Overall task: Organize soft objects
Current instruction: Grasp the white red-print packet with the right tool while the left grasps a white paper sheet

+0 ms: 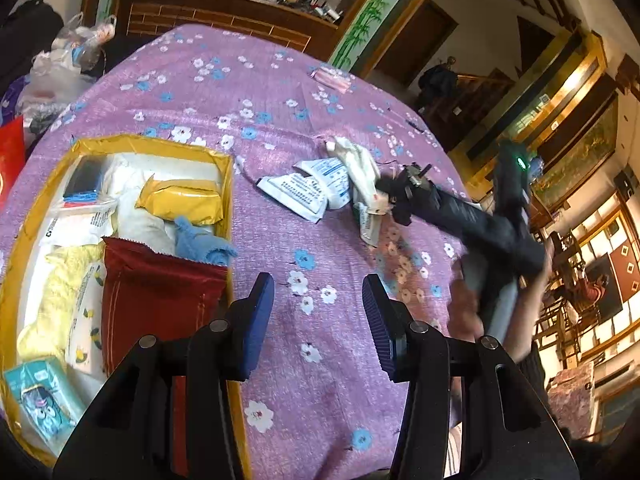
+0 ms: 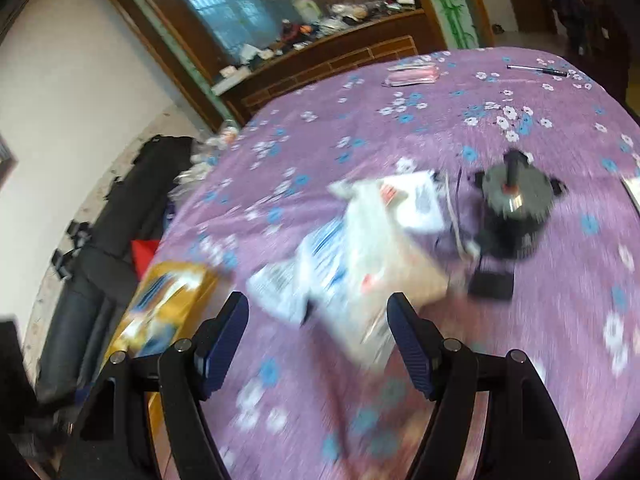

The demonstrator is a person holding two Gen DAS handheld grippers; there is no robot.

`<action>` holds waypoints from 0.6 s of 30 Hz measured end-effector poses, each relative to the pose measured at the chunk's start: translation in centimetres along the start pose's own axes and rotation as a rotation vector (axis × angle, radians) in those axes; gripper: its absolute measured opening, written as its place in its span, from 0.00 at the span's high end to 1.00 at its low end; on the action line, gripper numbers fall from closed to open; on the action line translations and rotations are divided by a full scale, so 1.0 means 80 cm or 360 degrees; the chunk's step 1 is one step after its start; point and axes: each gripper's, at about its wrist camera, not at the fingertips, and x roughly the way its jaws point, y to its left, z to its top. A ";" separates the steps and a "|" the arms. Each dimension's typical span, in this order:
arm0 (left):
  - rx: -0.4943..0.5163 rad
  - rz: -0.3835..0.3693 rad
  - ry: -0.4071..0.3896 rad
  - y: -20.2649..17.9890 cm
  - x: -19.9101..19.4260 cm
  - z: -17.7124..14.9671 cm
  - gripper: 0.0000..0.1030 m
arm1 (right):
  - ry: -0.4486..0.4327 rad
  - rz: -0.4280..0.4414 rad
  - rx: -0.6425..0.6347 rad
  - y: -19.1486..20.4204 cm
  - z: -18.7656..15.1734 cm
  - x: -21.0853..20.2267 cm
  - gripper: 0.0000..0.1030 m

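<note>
On the purple flowered tablecloth (image 1: 280, 92), beyond both my tools, lies a small heap of white soft packets (image 1: 320, 188), some printed in blue, with a pale crumpled one on top. My left gripper (image 1: 318, 322) hangs over bare cloth with its jaws apart and nothing between them; the heap sits ahead of it and a little to the right, well clear of the tips. Just left of that tool stands the yellow-rimmed box (image 1: 230, 200), already holding a red pouch (image 1: 156, 300), a blue cloth (image 1: 200, 240), a yellow packet (image 1: 180, 200) and pale yellow pieces. My right gripper (image 2: 318, 332) has its jaws wide, and from its own camera the packets (image 2: 360, 248) lie just ahead of the tips, not pinched. That view is smeared with blur, so I cannot read the packets' edges or say whether a fingertip brushes them. A dark round object (image 2: 514, 204) sits beyond them to the right; I cannot make out what it is. From the left camera the right tool's tips are blurred against the heap.
</note>
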 end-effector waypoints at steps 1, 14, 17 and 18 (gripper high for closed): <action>-0.0018 -0.0003 0.0009 0.004 0.003 0.002 0.56 | 0.0009 -0.0022 0.0021 -0.005 0.013 0.012 0.30; 0.0150 0.0121 0.0153 -0.021 0.034 0.047 0.56 | -0.0008 -0.0103 0.0045 -0.030 0.025 0.043 0.84; 0.0268 0.0182 0.0256 -0.039 0.060 0.059 0.56 | -0.0034 -0.0031 0.0079 -0.035 0.025 0.037 0.85; 0.0320 0.0198 0.0309 -0.045 0.073 0.064 0.56 | -0.0050 -0.0026 0.0079 -0.036 0.024 0.035 0.85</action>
